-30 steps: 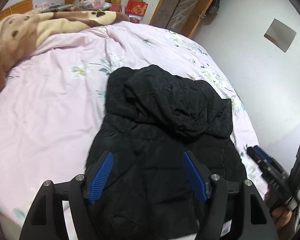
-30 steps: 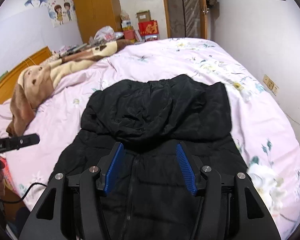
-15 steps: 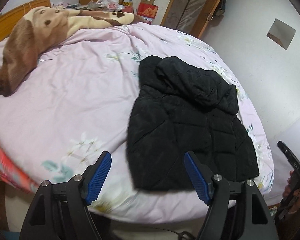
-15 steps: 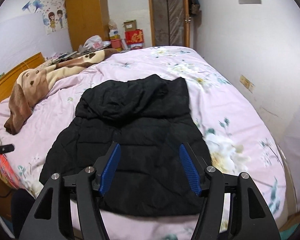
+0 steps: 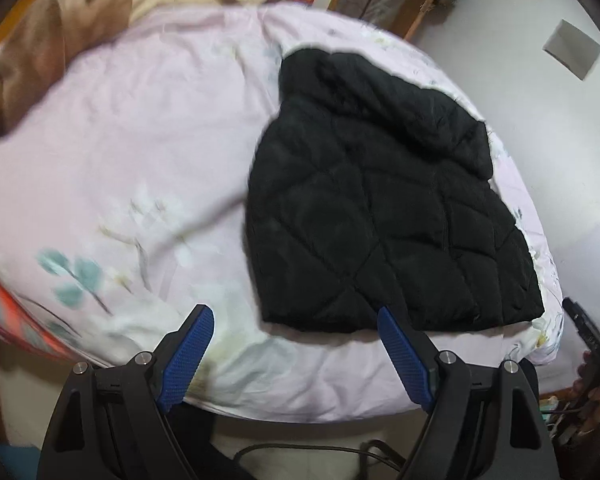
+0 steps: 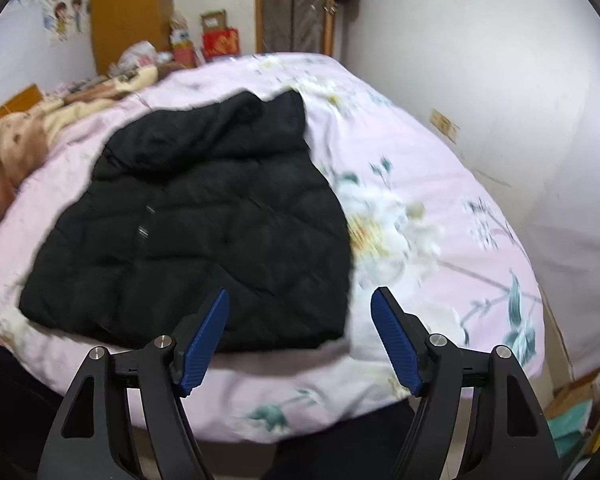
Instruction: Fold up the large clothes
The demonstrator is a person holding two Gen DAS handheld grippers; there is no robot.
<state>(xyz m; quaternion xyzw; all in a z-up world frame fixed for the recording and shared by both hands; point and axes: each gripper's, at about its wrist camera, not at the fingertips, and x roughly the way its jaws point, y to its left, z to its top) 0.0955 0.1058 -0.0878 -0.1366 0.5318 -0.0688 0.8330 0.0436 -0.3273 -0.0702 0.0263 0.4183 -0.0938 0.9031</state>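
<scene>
Black puffy jacket (image 5: 384, 216) lying flat on the pink flowery bed cover (image 5: 132, 152), folded into a neat bundle, hood end pointing toward the far side of the bed, bottom hem close to the near edge. Seen from the left wrist: left gripper (image 5: 294, 334) hanging above the near edge of the bed, at the jacket's bottom left corner, not touching it. Blue pads (image 5: 188, 356) spread wide apart, jaws just been opening, nothing between them but bed cover and the very corner of the jacket underneath. Seen from the right wrist: right gripper (image 6: 300, 318) hanging above the jacket's bottom right corner, also off the cloth. Blue pads (image 6: 394, 340) here standing wide too, jaws just been opening, holding nothing, one pad over the jacket and the other over bare bed cover beside it. Brown and cream blanket (image 6: 24, 140) bunched up beyond the jacket, on the far left of the bed. Past the jacket, behind the bed, an orange wooden wardrobe (image 6: 128, 12) and a red box (image 6: 219, 43) by the wall. Both pictures a bit blurry around the edges. Small bit of the other gripper peeking in just past the jacket's right side in the left wrist view.
</scene>
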